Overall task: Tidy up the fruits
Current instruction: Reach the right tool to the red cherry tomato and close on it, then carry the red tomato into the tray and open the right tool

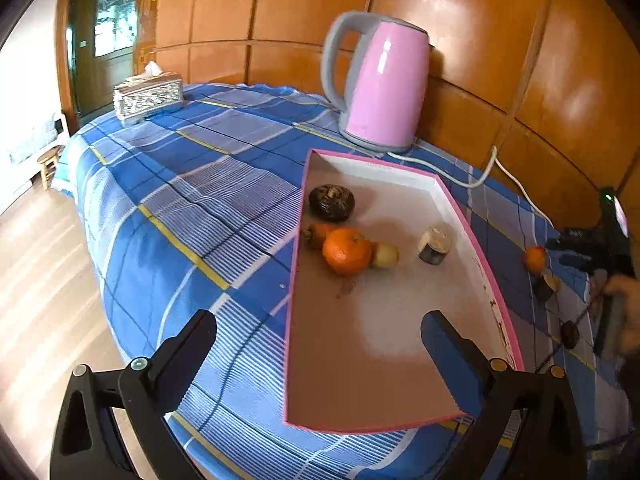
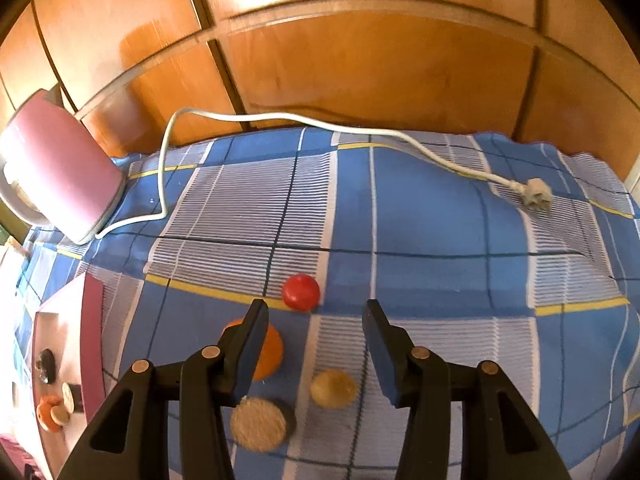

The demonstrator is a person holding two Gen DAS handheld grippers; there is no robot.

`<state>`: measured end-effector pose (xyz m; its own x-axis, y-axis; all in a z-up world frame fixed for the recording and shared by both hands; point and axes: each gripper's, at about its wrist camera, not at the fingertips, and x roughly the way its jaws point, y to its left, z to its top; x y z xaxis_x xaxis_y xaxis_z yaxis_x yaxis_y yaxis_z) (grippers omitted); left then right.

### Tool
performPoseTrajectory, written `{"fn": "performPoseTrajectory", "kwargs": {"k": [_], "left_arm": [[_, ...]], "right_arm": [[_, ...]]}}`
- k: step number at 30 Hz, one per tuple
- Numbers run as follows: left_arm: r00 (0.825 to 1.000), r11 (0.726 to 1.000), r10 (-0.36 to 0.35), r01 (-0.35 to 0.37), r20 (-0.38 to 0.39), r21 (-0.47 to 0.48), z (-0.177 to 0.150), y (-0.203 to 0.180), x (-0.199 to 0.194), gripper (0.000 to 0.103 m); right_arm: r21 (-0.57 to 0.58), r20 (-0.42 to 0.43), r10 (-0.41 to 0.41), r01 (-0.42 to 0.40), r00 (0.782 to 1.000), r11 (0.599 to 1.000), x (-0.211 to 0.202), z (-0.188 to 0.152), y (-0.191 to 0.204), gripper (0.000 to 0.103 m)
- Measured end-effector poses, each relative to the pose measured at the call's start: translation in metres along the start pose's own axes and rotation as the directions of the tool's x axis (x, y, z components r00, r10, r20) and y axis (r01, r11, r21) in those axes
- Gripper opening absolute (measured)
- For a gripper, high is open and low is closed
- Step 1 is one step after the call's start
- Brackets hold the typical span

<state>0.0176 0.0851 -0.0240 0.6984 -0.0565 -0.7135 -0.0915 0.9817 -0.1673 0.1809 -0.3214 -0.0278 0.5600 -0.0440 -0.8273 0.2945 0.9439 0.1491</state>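
Observation:
A pink-rimmed tray (image 1: 400, 380) lies on the checked cloth; it shows at the left edge of the right wrist view (image 2: 92, 320). In it are an orange (image 1: 346, 251), a dark round fruit (image 1: 331, 202), a small carrot-coloured fruit (image 1: 318, 234), a pale fruit (image 1: 385, 255) and a cut stub (image 1: 434, 245). My left gripper (image 1: 320, 336) is open and empty over the tray's near end. My right gripper (image 2: 316, 340) is open and empty above loose fruits on the cloth: a red one (image 2: 301, 291), an orange one (image 2: 270, 350), a yellow-brown one (image 2: 333, 387) and a cut stub (image 2: 262, 424).
A pink kettle (image 1: 382, 84) stands behind the tray, also lying in the right wrist view (image 2: 60, 176); its white cord (image 2: 280, 118) and plug (image 2: 538, 194) trail across the cloth. A tissue box (image 1: 148, 96) sits far left. A wood panel wall backs the table. The floor lies left.

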Motion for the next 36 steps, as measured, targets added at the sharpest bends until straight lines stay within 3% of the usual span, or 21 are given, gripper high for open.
{"fn": "performPoseTrajectory", "kwargs": {"k": [6,9,10,14,19,25,31,36], "left_arm": [[0.999,1.0,-0.02,0.02,-0.033,0.021,-0.003,-0.007,0.008,0.103],[0.999,1.0,-0.015,0.016,-0.044,0.012,-0.003,-0.005,0.011,0.103],[0.999,1.0,-0.014,0.015,-0.043,0.009,-0.002,-0.004,0.012,0.103],[1.0,1.0,-0.008,0.009,-0.03,0.007,-0.001,-0.003,0.01,0.103],[0.999,1.0,-0.007,0.007,-0.035,-0.006,0.0,-0.001,0.009,0.103],[0.999,0.999,0.001,-0.002,-0.033,-0.032,0.0,0.005,0.003,0.103],[1.0,0.999,0.008,-0.009,-0.017,-0.032,0.001,0.008,-0.007,0.103],[1.0,1.0,0.007,-0.007,-0.011,-0.03,0.0,0.01,-0.012,0.103]], "right_arm": [[-0.002,-0.051,-0.009,0.008,0.999,1.0,0.026,0.009,0.007,0.049],[0.004,-0.075,0.003,-0.003,0.997,1.0,0.036,0.008,0.006,0.027],[0.012,-0.08,0.011,-0.01,0.997,1.0,0.038,0.008,0.005,0.025],[0.024,-0.06,0.039,-0.037,0.997,0.999,0.032,0.008,0.0,0.024],[0.037,0.012,0.118,-0.118,0.993,0.992,-0.006,0.007,-0.006,0.024],[-0.092,0.025,0.241,-0.238,0.97,0.967,-0.046,-0.015,0.032,0.024],[-0.276,-0.056,0.328,-0.33,0.943,0.903,-0.063,-0.061,0.1,0.024],[-0.331,-0.115,0.359,-0.376,0.926,0.866,-0.064,-0.089,0.14,0.025]]}}
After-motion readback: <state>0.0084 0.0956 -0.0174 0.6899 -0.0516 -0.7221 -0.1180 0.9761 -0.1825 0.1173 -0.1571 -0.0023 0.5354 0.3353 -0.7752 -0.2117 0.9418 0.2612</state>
